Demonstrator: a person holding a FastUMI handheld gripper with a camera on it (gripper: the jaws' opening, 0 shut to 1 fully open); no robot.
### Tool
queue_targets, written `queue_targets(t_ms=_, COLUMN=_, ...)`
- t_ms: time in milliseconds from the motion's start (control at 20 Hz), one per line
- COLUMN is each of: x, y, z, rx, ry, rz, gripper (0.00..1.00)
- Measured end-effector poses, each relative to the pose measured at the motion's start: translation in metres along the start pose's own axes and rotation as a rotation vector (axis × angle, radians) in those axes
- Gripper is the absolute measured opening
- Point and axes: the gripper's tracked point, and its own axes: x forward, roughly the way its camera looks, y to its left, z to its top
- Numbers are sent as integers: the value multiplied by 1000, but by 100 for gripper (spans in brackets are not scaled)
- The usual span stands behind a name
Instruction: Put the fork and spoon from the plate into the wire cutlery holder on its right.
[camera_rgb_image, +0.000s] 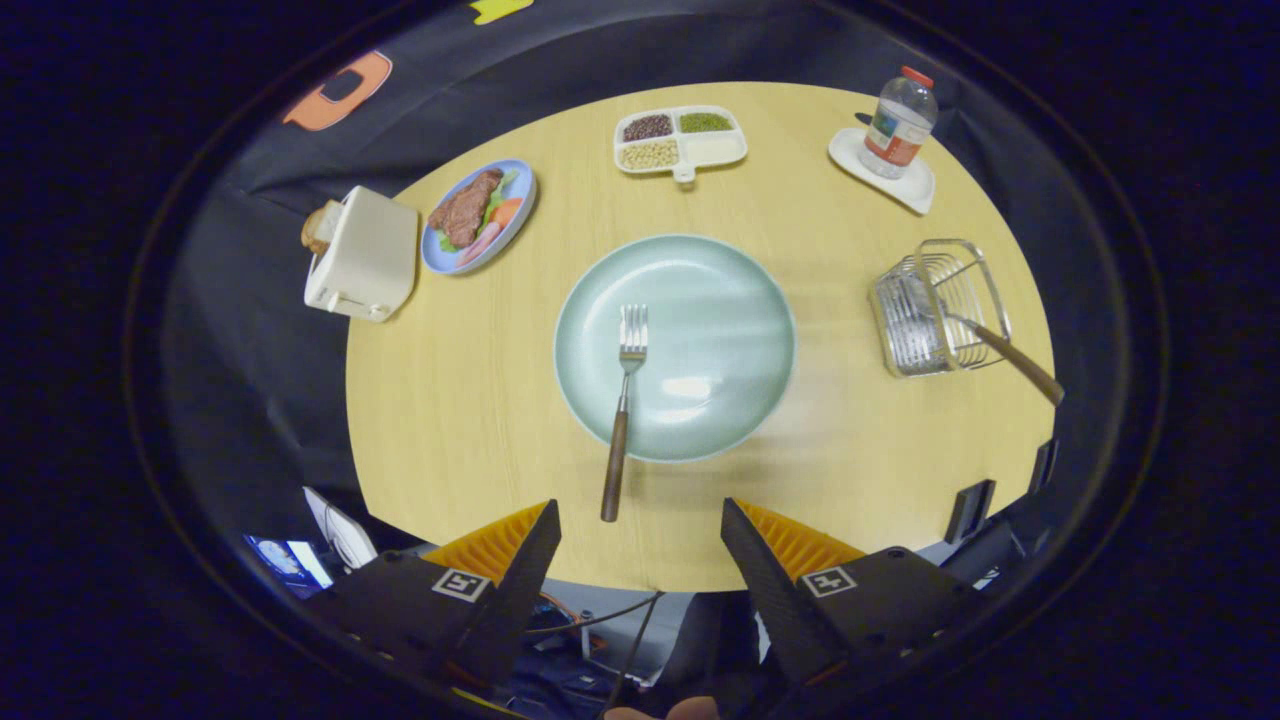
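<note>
Hovering above the near edge of the round pale-wood bench (470, 400), the tongs (640, 530) are spread wide w/ nothing between them. The wooden-handled steel fork (620, 410) lies just ahead of the fingers, tines up on the round pale-green ceramic plate (720, 330), handle overhanging the plate's near rim and pointing back toward the fingers. The square wire cutlery holder (935, 310) stands to the plate's right, well apart from it; a wooden-handled utensil, prob. the spoon (1000, 350), already leans in it w/ handle sticking out over the near-right side, so approx. half the task looks done. Risks, as judged: (1) handle is slim and round, so an off-centre pinch could roll or flick the fork off the rim; (2) pressing down on the overhanging handle may lever the tines up and skid the plate; (3) dropping the fork into the holder could strike the leaning handle, and the light wire frame may tip or slide. Hard to make out: the utensil's head is lost behind the wires, so spoon ID is an inference; whether the fork handle end touches the bench cannot be told; gear below the bench edge, btw. the fingers, is dark and unclear.
</note>
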Motion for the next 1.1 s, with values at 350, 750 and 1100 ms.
queue_targets(t_ms=350, x=58, y=14, z=-15, rx=83, ry=59, rz=-47, gripper=97)
queue_targets(t_ms=750, x=91, y=22, z=-4, rx=93, ry=46, rz=-78, gripper=58)
queue_targets(t_ms=1100, x=97, y=20, z=-12, rx=74, ry=75, rz=-89, gripper=12)
